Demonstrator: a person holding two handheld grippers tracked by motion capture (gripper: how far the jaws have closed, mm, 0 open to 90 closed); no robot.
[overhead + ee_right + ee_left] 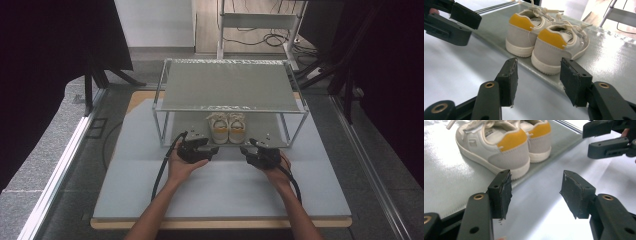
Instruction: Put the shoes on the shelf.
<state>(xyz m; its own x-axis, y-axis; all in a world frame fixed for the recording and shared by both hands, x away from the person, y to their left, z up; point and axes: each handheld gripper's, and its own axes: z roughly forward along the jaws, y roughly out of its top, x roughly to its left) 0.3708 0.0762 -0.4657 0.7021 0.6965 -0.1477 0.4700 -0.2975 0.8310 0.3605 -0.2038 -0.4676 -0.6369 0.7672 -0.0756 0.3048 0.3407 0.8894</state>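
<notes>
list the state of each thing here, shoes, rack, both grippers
left shoe: upright on the rack's lower shelf, heel toward the person, touching its pair
right shoe: upright beside it, heel toward the person
rack: standing on the table, top shelf bare
left gripper: open, nothing between the jaws
right gripper: open, nothing between the jaws, just short of the shoes

Two shoes stand side by side on the rack's lower shelf, beneath the upper shelf.

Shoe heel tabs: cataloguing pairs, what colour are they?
Yellow heel tabs, clearest in the right gripper view.
</notes>
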